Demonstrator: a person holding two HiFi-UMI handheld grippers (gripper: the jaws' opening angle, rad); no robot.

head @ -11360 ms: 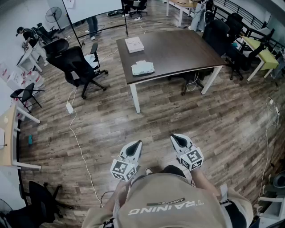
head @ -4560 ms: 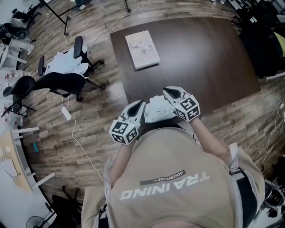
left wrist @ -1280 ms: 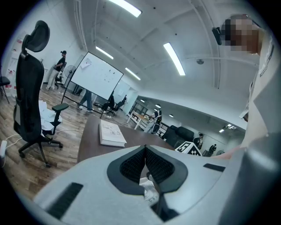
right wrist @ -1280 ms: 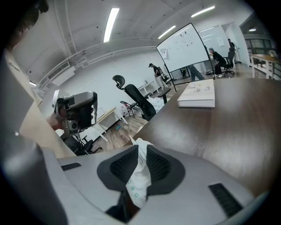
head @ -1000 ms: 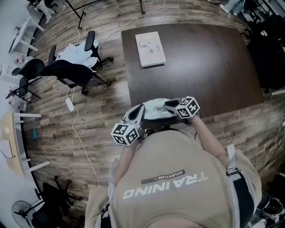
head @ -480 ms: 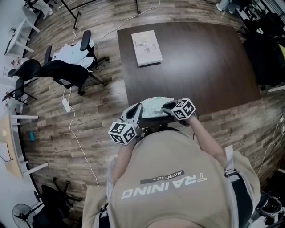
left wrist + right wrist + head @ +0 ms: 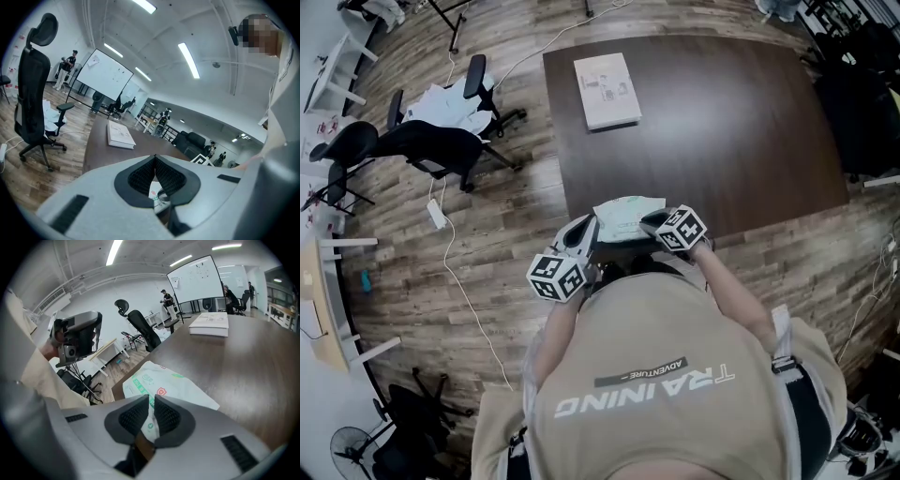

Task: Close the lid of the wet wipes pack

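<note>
So the wipes pack sits right at the near edge of the table, directly in front of the person, with a gripper on each side of it. The left gripper is at its left end and the right gripper at its right end.

The head view doesn't really show what the jaws are doing, the gripper views do. In the right gripper view the right gripper has its jaws pinched almost together on the near edge of the pack. You can see white film with green print squeezed in the slot, and the rest of the pack spreads out flat on the table beyond. In the left gripper view the left gripper has its jaws meeting at the tips, with a bit of the pack, red logo and all, caught in the wedge between the pads.

The table is dark brown, and the only other thing on it is a white book at the far left part, well apart from the pack. The floor is wood plank, with a white cable snaking across it. A black office chair stands left of the table. Only the gripper views show the whiteboard and the strip lights overhead.
</note>
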